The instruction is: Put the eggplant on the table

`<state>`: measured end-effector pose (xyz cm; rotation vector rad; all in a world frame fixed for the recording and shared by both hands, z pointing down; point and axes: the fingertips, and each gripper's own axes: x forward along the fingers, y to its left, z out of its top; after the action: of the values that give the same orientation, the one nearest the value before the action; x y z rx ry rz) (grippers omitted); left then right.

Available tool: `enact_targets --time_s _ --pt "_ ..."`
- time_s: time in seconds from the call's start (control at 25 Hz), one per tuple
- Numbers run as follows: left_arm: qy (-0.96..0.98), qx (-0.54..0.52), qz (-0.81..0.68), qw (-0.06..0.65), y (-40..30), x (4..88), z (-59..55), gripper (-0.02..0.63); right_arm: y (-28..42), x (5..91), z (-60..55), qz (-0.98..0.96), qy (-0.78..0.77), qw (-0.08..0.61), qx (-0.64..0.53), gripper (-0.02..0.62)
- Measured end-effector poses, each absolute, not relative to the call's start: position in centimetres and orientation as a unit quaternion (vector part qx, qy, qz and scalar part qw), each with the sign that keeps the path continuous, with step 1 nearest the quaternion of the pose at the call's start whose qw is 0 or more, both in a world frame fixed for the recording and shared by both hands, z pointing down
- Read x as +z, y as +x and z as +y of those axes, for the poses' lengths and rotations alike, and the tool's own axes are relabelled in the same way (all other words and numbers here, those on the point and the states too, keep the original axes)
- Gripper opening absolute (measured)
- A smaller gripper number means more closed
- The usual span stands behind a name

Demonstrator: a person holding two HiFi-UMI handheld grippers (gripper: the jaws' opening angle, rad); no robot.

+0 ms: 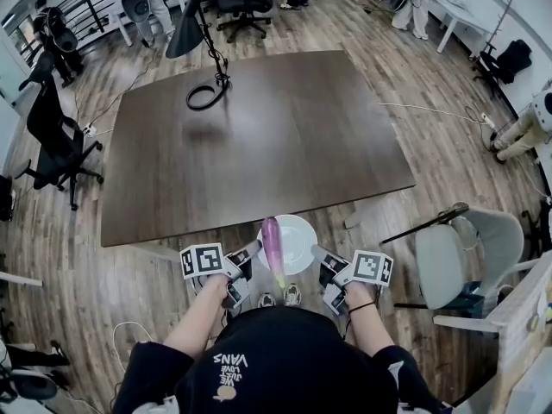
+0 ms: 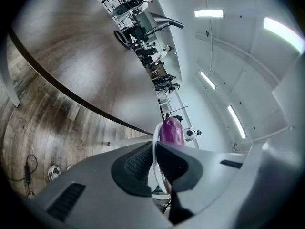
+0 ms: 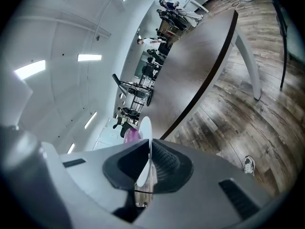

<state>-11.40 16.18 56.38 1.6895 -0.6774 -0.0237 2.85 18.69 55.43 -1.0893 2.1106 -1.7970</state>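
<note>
A purple eggplant lies on a white plate held in the air just in front of the near edge of the dark brown table. My left gripper is shut on the plate's left rim, and my right gripper is shut on its right rim. In the left gripper view the plate's rim runs between the pads, with the eggplant just beyond. The right gripper view shows the plate's thin edge pinched between the jaws, with a bit of the eggplant behind it.
A black desk lamp with a coiled cable stands at the table's far left. A grey chair stands at the right, and a black office chair at the left. Wooden floor surrounds the table.
</note>
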Motion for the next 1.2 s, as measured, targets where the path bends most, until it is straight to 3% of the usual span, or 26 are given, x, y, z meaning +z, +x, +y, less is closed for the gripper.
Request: enact_targets --time_s 1.2 --pt "0.724 -0.042 -0.323 0.608 -7.4 56.7 10.3 0.029 7.1 55.4 11.4 0.727 -0.333 0.066 -0.597 0.031"
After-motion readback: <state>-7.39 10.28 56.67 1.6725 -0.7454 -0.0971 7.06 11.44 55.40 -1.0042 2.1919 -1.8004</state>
